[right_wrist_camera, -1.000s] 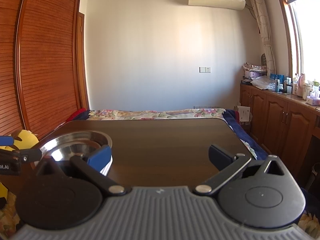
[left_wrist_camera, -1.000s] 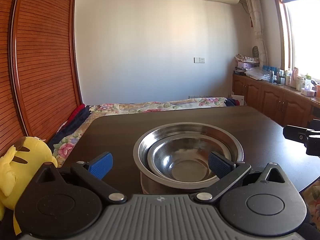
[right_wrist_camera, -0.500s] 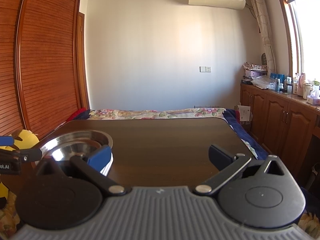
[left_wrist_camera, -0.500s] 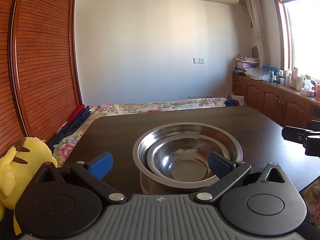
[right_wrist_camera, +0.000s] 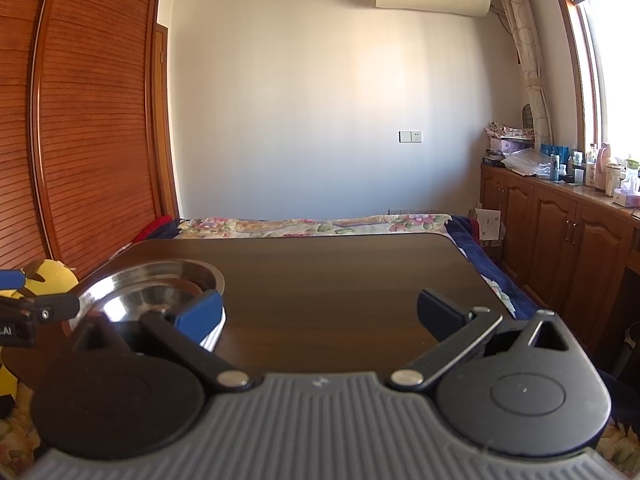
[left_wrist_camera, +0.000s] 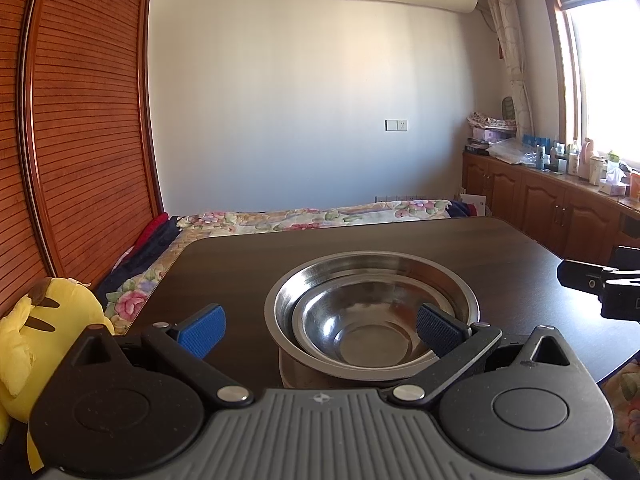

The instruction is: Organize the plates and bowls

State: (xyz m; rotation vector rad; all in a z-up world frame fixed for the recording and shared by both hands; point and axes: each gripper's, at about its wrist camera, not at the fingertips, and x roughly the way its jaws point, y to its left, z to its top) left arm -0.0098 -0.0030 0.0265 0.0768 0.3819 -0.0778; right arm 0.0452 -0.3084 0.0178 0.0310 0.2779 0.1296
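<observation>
Two steel bowls sit nested on the dark wooden table point(left_wrist_camera: 248, 264): a smaller bowl point(left_wrist_camera: 360, 332) lies inside a larger bowl point(left_wrist_camera: 456, 300). My left gripper point(left_wrist_camera: 320, 326) is open just in front of them, its right blue pad over the near rim, nothing held. In the right wrist view the same nested bowls point(right_wrist_camera: 152, 292) are at the left, partly behind the left blue pad of my right gripper point(right_wrist_camera: 320, 314), which is open over bare table point(right_wrist_camera: 340, 276).
A yellow plush toy point(left_wrist_camera: 36, 336) sits off the table's left edge. A bed with a floral cover point(left_wrist_camera: 304, 216) lies beyond the far edge. Wooden cabinets point(right_wrist_camera: 560, 232) with bottles line the right wall; a slatted wardrobe point(left_wrist_camera: 80, 120) stands left.
Almost nothing differs; the left view has crept slightly, so the bowls sit a touch further left. Both grippers stay open.
</observation>
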